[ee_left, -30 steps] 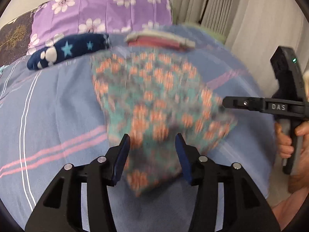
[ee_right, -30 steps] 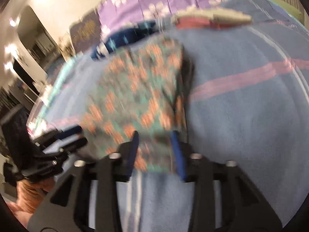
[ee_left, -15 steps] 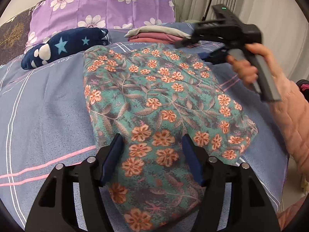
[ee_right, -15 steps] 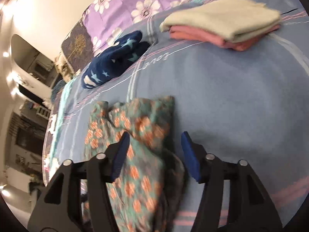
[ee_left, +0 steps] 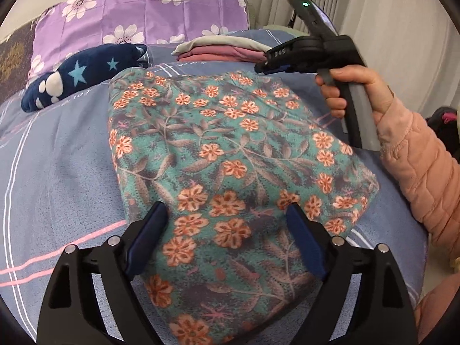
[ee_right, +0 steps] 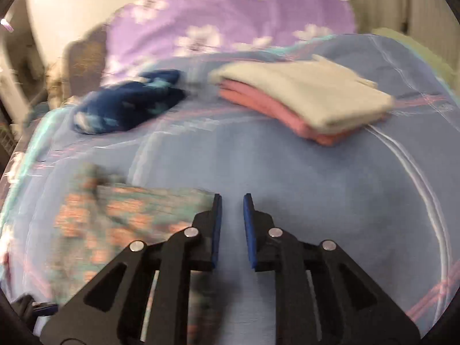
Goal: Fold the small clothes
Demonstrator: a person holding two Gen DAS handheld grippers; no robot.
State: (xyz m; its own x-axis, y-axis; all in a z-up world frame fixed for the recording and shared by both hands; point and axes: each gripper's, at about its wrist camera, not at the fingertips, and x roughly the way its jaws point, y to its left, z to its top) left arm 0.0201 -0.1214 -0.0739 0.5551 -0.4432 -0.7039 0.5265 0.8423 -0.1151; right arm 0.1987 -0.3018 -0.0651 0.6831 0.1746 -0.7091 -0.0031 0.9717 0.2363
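Observation:
A folded teal garment with orange flowers [ee_left: 230,143] lies flat on the blue bedsheet [ee_left: 57,158]. My left gripper [ee_left: 225,205] hovers over its near edge, jaws wide and still opening; the cloth lies beneath them, not pinched. A hand [ee_left: 353,86] in a pink sleeve holds my right gripper [ee_left: 260,67] above the garment's far right corner. The right wrist view is blurred: the right gripper [ee_right: 232,197] has its jaws closing to a narrow gap with only sheet behind them, and the floral garment [ee_right: 129,218] lies to the lower left.
A folded stack, beige on pink [ee_left: 224,47] [ee_right: 310,100], rests at the far side of the bed. A navy star-patterned item [ee_left: 83,74] [ee_right: 129,106] lies left of it, before a purple flowered pillow [ee_left: 143,14]. Curtains [ee_left: 388,28] hang at the right.
The garment came down and settled flat. My left jaws spread wider over its near edge. The right gripper swung from the near side to the far right corner; its jaws widened, then narrowed, off the cloth.

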